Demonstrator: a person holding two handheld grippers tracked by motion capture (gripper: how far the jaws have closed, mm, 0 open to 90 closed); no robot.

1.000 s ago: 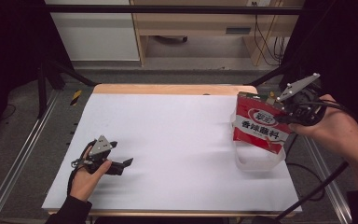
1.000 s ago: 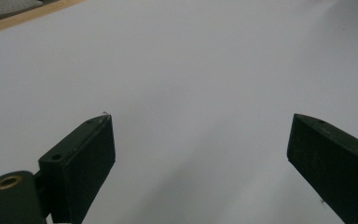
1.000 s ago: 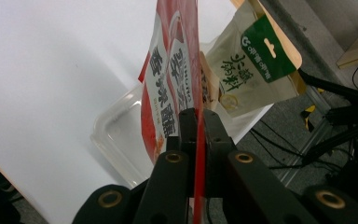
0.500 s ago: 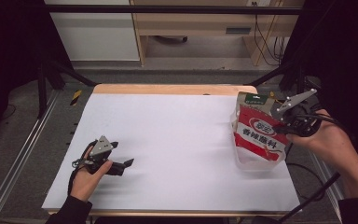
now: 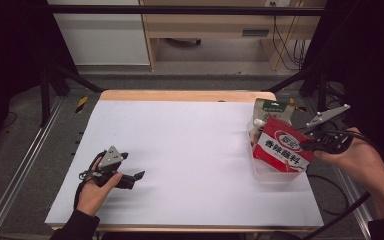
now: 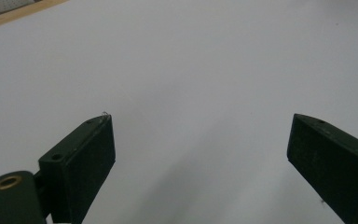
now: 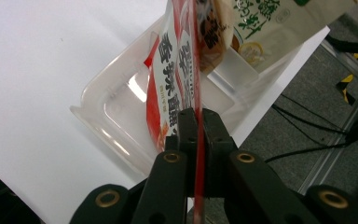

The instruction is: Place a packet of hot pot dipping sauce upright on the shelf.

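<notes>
Gripping the edge of the red sauce pouch (image 7: 175, 88), the right gripper (image 7: 196, 122) is seen in the right gripper view with its jaws pinched fully together on the pouch's thin seam, so that the pouch hangs edge-on above the clear plastic bin (image 7: 109, 126). From the high view, the left gripper (image 5: 139, 175) is noted resting low on the white table (image 5: 190, 150) at the near left, jaws spread and nothing between them; it is judged idle. Further across, the pouch (image 5: 283, 149) is found at the right side of the table, tilted, its lower part already within the bin (image 5: 275, 176) and its upper part held by the right gripper (image 5: 306, 146). Behind it, a green-and-white packet (image 5: 271, 111) is seen standing upright at the far end of the same bin. The step in hand is judged to be the placing of the pouch. It is recommended that the pouch be lowered until its bottom edge is borne by the bin floor, leaned toward the standing packet, and released only then. A risk is noted that the light bin may be pushed or tipped if the pouch is pressed against its wall
</notes>
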